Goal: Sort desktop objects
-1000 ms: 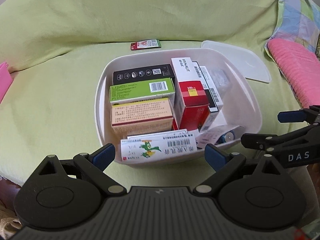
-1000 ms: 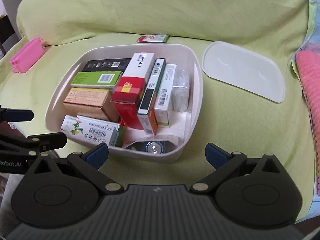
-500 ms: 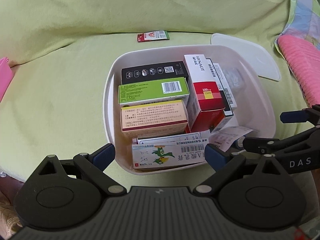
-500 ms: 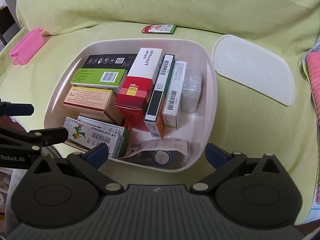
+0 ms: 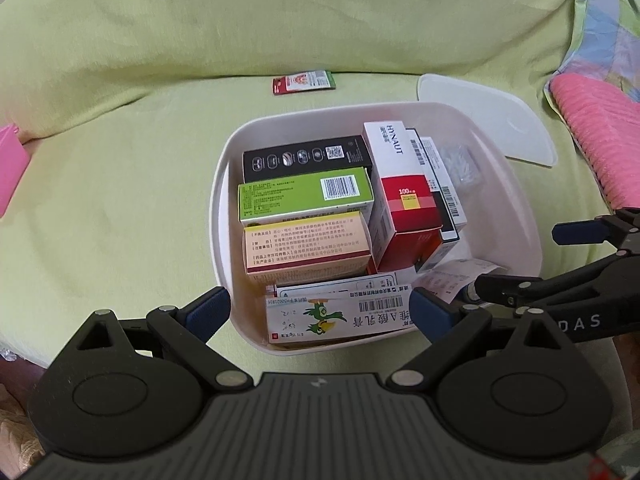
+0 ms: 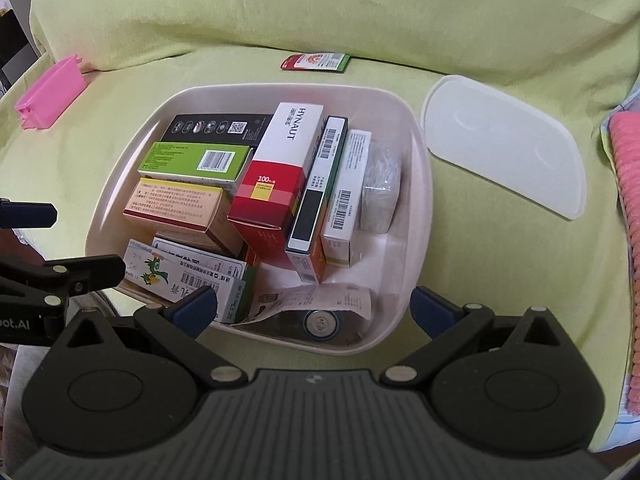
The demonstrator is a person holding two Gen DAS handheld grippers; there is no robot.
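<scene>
A big green sofa (image 6: 200,40) carries everything here. On its seat sits a white tub (image 6: 420,168), close to the front edge, and it is full of boxes standing side by side. A white lid (image 6: 504,144) lies flat on the seat just to the right of the tub, near a pink cushion (image 5: 600,132). A pink box (image 6: 52,92) lies well apart by the left edge of the seat. The black box (image 5: 304,158), green box (image 5: 304,196) and peach box (image 5: 308,246) lie with their long sides going left to right. The red and white box (image 6: 280,168) has its long side going front to back. A small red and green packet (image 6: 316,62) lies flat behind the tub at the back of the seat, with its long side going left to right. It is the only small thing outside the tub, so I think it goes in next. The left gripper (image 5: 320,310) has its jaws spread wide and holds nothing. The right gripper (image 6: 314,308) is the same, wide apart and empty. Both hang at the front of the tub, so the packet is far ahead of both, past the tub. I cannot tell which is nearer. The right view shows a paper slip (image 6: 316,300) over a round battery (image 6: 320,324) in the front corner of the tub; the left view shows little of them. The left view shows more of the parrot box (image 5: 340,316).
</scene>
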